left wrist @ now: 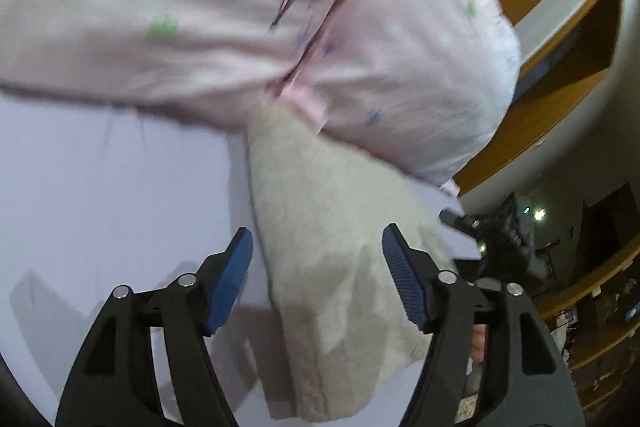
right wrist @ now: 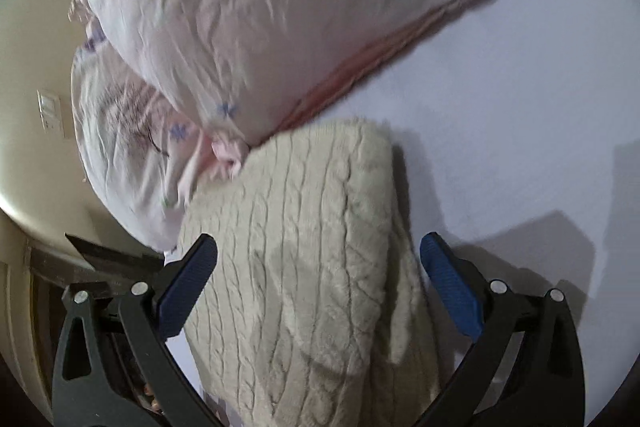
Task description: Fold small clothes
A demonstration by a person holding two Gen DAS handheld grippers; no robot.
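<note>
A cream cable-knit garment (right wrist: pixel 304 247) lies folded on the white surface (right wrist: pixel 520 107); it also shows in the left wrist view (left wrist: pixel 328 267). Its far end touches a pink pillow with small star prints (right wrist: pixel 240 7), seen too in the left wrist view (left wrist: pixel 200 7). My left gripper (left wrist: pixel 318 249) is open, its blue pads either side of the garment. My right gripper (right wrist: pixel 318 255) is open, also straddling the garment. I cannot tell whether either gripper touches the cloth.
The white surface (left wrist: pixel 100 187) spreads to the left in the left wrist view. Wooden shelving (left wrist: pixel 560 47) and cluttered dark furniture (left wrist: pixel 520 239) stand beyond the surface's edge. A beige wall with a switch plate (right wrist: pixel 50 111) lies beyond the pillow in the right wrist view.
</note>
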